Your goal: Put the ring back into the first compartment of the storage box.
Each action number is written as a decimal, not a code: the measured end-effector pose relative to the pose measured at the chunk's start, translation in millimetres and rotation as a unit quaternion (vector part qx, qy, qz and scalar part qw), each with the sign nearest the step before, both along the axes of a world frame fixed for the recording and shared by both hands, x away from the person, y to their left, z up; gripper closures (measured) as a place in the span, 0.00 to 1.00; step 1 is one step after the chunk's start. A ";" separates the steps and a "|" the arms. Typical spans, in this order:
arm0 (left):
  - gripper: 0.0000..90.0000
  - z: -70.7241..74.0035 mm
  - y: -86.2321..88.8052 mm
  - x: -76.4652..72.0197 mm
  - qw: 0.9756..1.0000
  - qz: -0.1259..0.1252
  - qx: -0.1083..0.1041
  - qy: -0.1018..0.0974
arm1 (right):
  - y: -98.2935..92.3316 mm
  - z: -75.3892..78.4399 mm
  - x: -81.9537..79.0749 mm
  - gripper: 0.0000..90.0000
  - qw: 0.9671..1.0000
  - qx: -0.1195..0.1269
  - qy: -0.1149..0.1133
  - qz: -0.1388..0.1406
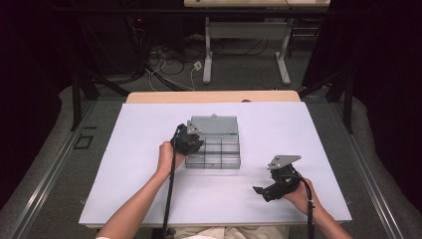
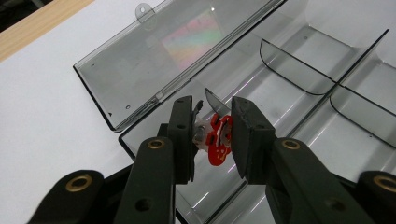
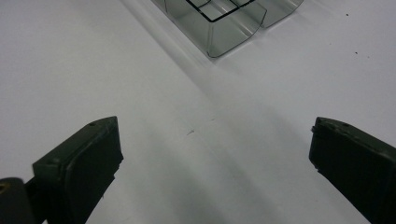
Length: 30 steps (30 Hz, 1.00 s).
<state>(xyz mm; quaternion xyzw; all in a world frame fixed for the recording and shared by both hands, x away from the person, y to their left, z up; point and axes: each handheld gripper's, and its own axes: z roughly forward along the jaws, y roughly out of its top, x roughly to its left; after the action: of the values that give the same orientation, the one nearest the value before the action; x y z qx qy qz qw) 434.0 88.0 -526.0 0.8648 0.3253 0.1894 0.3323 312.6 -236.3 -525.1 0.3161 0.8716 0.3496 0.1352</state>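
Left tongs (image 2: 212, 135): closed on a small red piece (image 2: 218, 145), which is clamped between the two black pads together with a pale bit beside it; what the piece is cannot be told.
Red piece: held over the near left corner of the box (image 2: 299, 88), above a compartment close to the hinge; whether it touches the floor of the box cannot be told.
Box: a clear grey case with dividers, seen at the middle of the tabletop (image 1: 149, 199) in the high view; its compartments are set in rows.
Lid (image 2: 140, 65): folded back flat at the far side of the box, joined along the hinge, with a small tab on its outer edge.
Left hand (image 1: 166, 157): placed at the left edge of the box in the high view, with the tongs reaching over that edge.
Right tongs (image 3: 212, 154): wide apart, with nothing between the pads; bare tabletop is seen below them.
Right hand (image 1: 298, 195): rested at the near right of the tabletop, well apart from the box, the tongs pointed leftward.
Box corner in the right gripper view: a rounded corner is seen at the top, well beyond the pads.
Cables: one is trailed from each gripper toward the near edge.
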 end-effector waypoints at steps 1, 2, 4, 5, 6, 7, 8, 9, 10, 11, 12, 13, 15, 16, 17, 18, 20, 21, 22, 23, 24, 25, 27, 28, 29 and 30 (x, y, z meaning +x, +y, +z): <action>0.78 -0.1 -0.2 -0.1 1.000 0.000 -0.001 0.002 | 0.2 -0.5 0.3 0.02 1.000 0.003 -0.003 0.001; 0.78 -0.5 -0.5 -0.1 1.000 0.001 -0.001 0.003 | 0.2 -0.2 0.0 0.02 1.000 0.004 -0.003 0.000; 0.78 -1.1 -0.6 0.1 1.000 0.000 0.000 0.003 | 0.0 0.2 -0.1 0.01 1.000 0.003 -0.001 0.004; 0.78 -1.3 -0.7 0.2 1.000 -0.001 0.001 0.003 | 0.0 0.2 -0.1 0.01 1.000 0.004 -0.001 0.005; 0.78 -1.6 -0.8 0.3 1.000 -0.001 0.001 0.005 | 0.0 0.2 -0.1 0.01 1.000 0.004 0.000 0.006; 0.78 -2.3 -1.2 0.3 1.000 -0.001 0.001 0.003 | 0.0 0.2 -0.2 0.01 1.000 0.003 -0.001 0.006; 0.78 -2.3 -1.1 0.4 1.000 -0.002 0.002 0.007 | 0.5 -0.4 -0.1 0.01 1.000 0.004 -0.001 0.006; 0.78 -2.6 -1.3 0.4 1.000 -0.001 0.003 0.007 | 0.5 -0.5 0.0 0.00 1.000 0.004 -0.001 0.006; 0.78 -2.9 -1.2 0.5 1.000 -0.002 0.005 0.006 | 0.5 -0.5 0.0 0.00 1.000 0.004 -0.001 0.007; 0.78 -3.2 -1.2 0.5 1.000 -0.002 0.005 0.007 | 0.3 -0.3 0.2 0.00 1.000 0.003 -0.003 0.008; 0.78 -4.2 -1.5 0.7 1.000 -0.001 0.003 0.004 | 0.4 -0.3 -0.1 0.00 1.000 0.004 -0.001 0.006; 0.78 -4.1 -1.4 0.7 1.000 -0.003 0.006 0.007 | 0.4 -0.3 -0.1 0.00 1.000 0.006 0.000 0.007; 0.78 -5.1 -2.0 0.3 1.000 -0.002 0.006 0.009 | 0.1 -0.4 0.2 0.00 1.000 0.006 0.000 0.009; 0.78 -5.9 -2.4 0.4 1.000 -0.002 0.006 0.005 | 0.1 -0.4 0.4 0.00 1.000 0.006 -0.001 0.010; 0.78 -5.6 -2.4 0.4 1.000 -0.004 0.009 0.009 | 0.2 -0.4 0.2 0.00 1.000 0.006 0.000 0.009; 0.78 -6.1 -2.5 0.6 1.000 -0.005 0.010 0.006 | 0.1 -0.4 0.4 0.00 1.000 0.006 -0.001 0.009; 0.78 -7.2 -3.2 0.2 1.000 -0.003 0.008 0.007 | -0.2 0.4 0.0 0.00 1.000 0.005 0.002 0.007; 0.78 -7.4 -3.3 0.3 1.000 -0.004 0.008 0.007 | -0.2 0.5 -0.1 0.00 1.000 0.006 0.003 0.005; 0.78 -7.8 -3.4 0.3 1.000 -0.003 0.008 0.006 | -0.6 0.5 0.2 0.00 1.000 0.008 0.005 0.007; 0.78 -7.5 -3.2 0.3 1.000 -0.004 0.010 0.009 | -0.6 0.4 0.2 0.00 1.000 0.009 0.004 0.005; 0.78 -7.4 -2.8 0.4 1.000 -0.005 0.013 0.010 | -0.8 0.5 0.3 0.00 1.000 0.007 0.005 0.006; 0.78 -7.7 -2.9 0.4 1.000 -0.004 0.012 0.011 | -0.9 0.3 0.5 0.00 1.000 0.006 0.004 0.008; 0.78 -8.2 -2.7 0.5 1.000 -0.003 0.012 0.011 | -0.8 0.3 0.4 0.00 1.000 0.008 0.005 0.008; 0.78 -8.6 -2.7 0.9 1.000 -0.004 0.011 0.010 | -0.4 0.2 0.2 0.00 1.000 0.007 0.004 0.007; 0.78 -8.7 -2.7 0.9 1.000 -0.004 0.012 0.011 | -0.5 0.3 0.2 0.00 1.000 0.008 0.006 0.009; 0.78 -9.4 -2.9 0.9 1.000 -0.003 0.011 0.008 | -0.5 0.4 0.2 0.00 1.000 0.008 0.006 0.009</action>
<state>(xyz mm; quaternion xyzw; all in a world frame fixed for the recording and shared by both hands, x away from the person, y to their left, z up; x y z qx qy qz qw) 434.9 85.1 -535.4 0.8710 0.3232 0.1844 0.3208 312.7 -236.8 -524.7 0.3117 0.8720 0.3563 0.1245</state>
